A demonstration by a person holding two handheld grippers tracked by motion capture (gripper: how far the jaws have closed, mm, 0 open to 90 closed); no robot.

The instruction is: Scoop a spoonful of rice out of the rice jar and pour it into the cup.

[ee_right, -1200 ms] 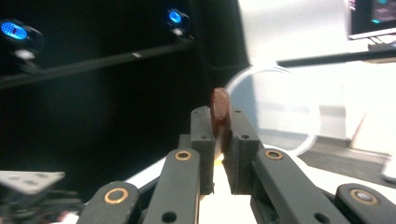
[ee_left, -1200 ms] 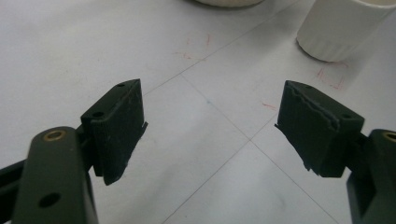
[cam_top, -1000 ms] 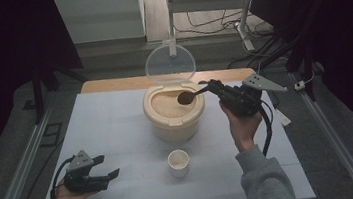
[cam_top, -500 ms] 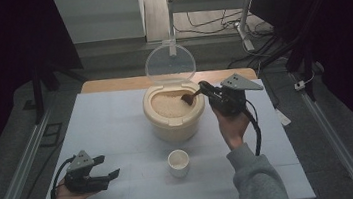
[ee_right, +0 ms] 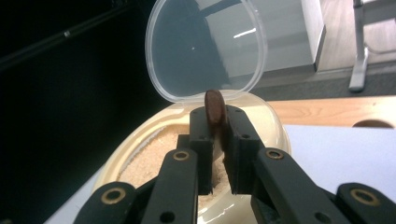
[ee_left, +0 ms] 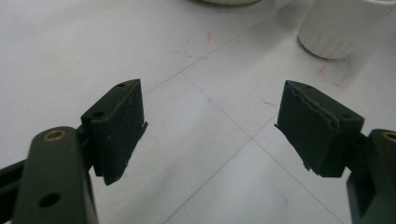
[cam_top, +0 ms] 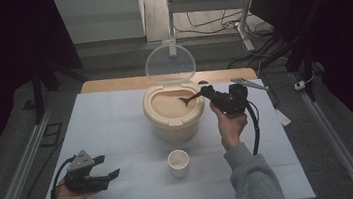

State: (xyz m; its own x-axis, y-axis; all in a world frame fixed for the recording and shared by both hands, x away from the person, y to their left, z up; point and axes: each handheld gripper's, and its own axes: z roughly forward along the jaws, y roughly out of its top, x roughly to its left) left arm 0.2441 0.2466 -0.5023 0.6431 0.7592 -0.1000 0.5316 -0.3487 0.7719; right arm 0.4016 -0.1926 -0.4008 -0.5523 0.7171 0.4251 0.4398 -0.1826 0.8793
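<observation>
The brown spoon, clamped in the right gripper, had dipped into the rice container behind the white cup; the left gripper stayed released.

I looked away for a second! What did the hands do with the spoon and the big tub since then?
The right gripper, shut on the brown spoon, came down and pushed its bowl into the grain in the tub; before, the spoon hung above it. Nothing was picked up or let go. The left gripper stayed open at the table's near left, and the small white cup and the raised clear lid kept their places.
</observation>
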